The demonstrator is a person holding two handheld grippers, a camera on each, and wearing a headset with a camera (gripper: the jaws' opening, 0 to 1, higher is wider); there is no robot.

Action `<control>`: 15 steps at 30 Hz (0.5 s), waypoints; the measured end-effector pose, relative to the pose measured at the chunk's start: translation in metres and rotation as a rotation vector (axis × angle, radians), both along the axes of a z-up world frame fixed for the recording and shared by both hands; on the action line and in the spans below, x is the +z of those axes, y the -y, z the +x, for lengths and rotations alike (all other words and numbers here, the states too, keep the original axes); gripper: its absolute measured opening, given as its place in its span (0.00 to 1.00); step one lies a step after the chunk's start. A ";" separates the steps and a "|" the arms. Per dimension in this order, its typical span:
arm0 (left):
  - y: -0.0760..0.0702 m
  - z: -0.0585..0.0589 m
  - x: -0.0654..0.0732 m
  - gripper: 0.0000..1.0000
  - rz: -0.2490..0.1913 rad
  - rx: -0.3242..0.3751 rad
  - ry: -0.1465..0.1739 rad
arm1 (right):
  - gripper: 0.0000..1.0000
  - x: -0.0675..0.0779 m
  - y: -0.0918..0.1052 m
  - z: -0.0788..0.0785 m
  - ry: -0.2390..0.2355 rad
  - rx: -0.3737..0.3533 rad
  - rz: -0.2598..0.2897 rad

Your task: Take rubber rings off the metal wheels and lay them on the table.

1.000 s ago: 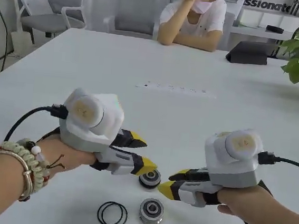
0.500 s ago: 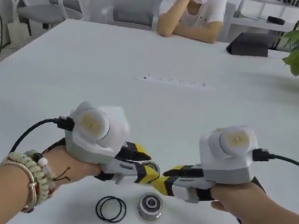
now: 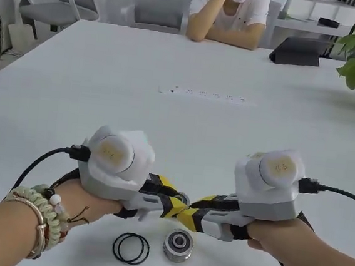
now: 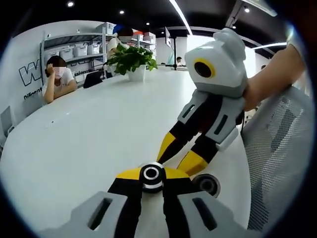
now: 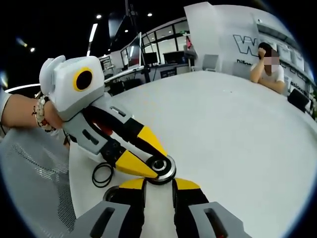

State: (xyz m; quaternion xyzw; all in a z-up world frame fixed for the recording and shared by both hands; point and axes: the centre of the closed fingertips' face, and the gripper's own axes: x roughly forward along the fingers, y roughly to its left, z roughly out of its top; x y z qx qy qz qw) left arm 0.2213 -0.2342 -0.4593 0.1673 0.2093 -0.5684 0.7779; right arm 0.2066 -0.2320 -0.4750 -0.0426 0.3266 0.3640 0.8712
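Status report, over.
Left tool shut on metal wheel. Right tool at its rim, grip unclear. Two rubber rings, spare wheel on table. Nothing blocking.

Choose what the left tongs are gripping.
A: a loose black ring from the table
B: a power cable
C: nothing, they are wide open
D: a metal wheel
D: in the left gripper view the left tongs close on a metal wheel between their yellow tips, while the loose black rings lie on the table.
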 end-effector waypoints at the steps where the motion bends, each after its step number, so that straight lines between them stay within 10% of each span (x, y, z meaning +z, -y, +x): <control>1: 0.000 -0.001 0.000 0.10 -0.003 0.001 -0.004 | 0.18 0.000 0.000 0.000 0.002 0.000 -0.004; 15: -0.003 -0.004 -0.001 0.07 0.003 -0.026 -0.007 | 0.00 -0.005 0.014 0.002 0.025 0.010 -0.092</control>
